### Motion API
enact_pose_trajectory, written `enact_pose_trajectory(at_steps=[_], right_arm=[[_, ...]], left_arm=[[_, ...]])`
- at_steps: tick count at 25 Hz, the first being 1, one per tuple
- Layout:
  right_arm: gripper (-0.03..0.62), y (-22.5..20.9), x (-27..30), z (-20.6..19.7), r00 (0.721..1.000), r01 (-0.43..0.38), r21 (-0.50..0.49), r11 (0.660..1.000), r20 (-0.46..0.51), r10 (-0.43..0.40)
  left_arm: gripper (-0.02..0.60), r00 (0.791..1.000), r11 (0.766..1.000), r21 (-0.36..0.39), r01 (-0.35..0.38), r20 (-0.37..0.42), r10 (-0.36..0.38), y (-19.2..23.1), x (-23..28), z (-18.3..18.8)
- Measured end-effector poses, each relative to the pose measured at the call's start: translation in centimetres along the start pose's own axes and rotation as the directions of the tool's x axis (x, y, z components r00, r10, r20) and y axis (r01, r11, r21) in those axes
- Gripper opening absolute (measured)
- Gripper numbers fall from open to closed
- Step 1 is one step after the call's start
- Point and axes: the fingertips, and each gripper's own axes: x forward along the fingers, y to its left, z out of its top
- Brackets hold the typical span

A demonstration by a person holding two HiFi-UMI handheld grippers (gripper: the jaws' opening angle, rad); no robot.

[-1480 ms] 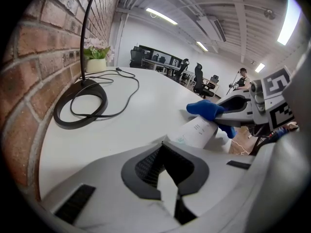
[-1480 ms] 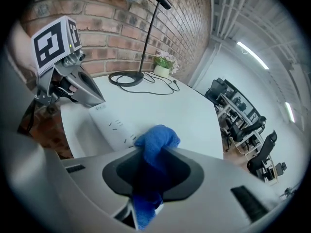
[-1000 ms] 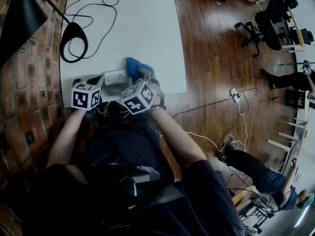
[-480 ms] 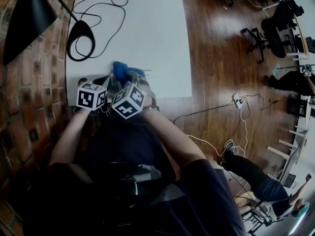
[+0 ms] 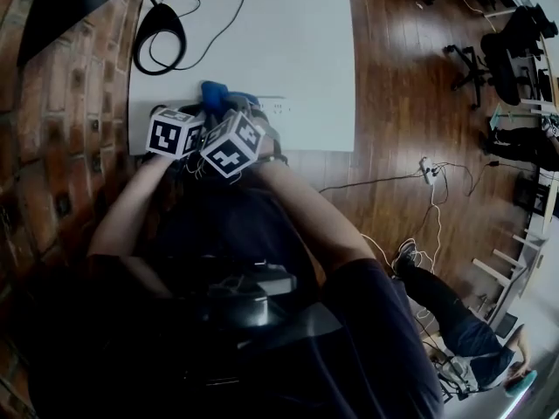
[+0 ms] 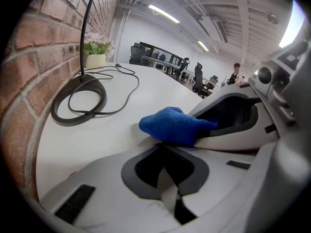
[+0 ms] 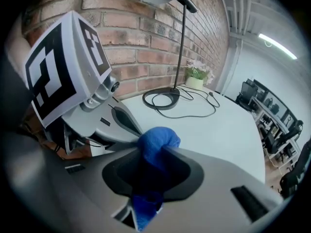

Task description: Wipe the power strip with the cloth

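Observation:
A white power strip (image 5: 273,107) lies near the front edge of the white table (image 5: 288,33); only its right part shows. A blue cloth (image 5: 218,94) sits bunched over its left part. My right gripper (image 7: 154,153) is shut on that blue cloth (image 7: 158,139), which bulges out past the fingertips and hangs down between the jaws. My left gripper (image 6: 163,145) is shut just left of the blue cloth (image 6: 175,125), close beside the right gripper's jaws; a pale sliver shows between its jaws, and I cannot tell what it is. Both marker cubes sit side by side in the head view.
A brick wall (image 5: 52,147) runs along the table's left side. A black lamp base (image 5: 162,37) with a coiled black cable stands at the far left. A potted plant (image 6: 95,56) is at the far end. Wooden floor with cables (image 5: 425,171) lies right of the table's edge.
My right gripper has slid the blue cloth leftward along the power strip, toward the left gripper; more of the strip's right part now shows. The left gripper has stayed put.

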Motion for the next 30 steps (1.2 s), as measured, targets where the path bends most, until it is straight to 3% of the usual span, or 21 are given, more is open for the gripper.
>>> enact_pose_trajectory(at_steps=[8,17,21,25,30], right_arm=[[0.092,-0.4,-0.2,0.6,0.995,-0.086,0.164,0.983,0.055,0.078],[0.092,-0.2,-0.7,0.9,0.983,-0.145,0.284,0.948,0.151,0.105],[0.090,0.1,-0.7,1.3,0.976,-0.136,0.256,0.957,0.199,0.086],[0.087,-0.1,-0.9,0.9,0.981,-0.102,0.224,0.969,0.186,0.060],[0.091,0.6,-1.2,0.3,0.983,-0.120,0.123,0.985,0.154,0.101]], left_arm=[[0.008,0.996,0.996,0.041,-0.081,-0.045,0.083,1.9,0.2,-0.2],[0.008,0.992,0.995,0.064,-0.082,-0.087,0.088,1.9,0.7,-0.6],[0.008,0.992,0.993,0.065,-0.097,-0.080,0.102,2.4,0.5,-0.6],[0.008,0.991,0.993,0.062,-0.101,-0.084,0.106,2.3,0.6,-0.7],[0.009,0.985,0.984,0.103,-0.144,-0.083,0.153,2.2,0.5,-0.9]])
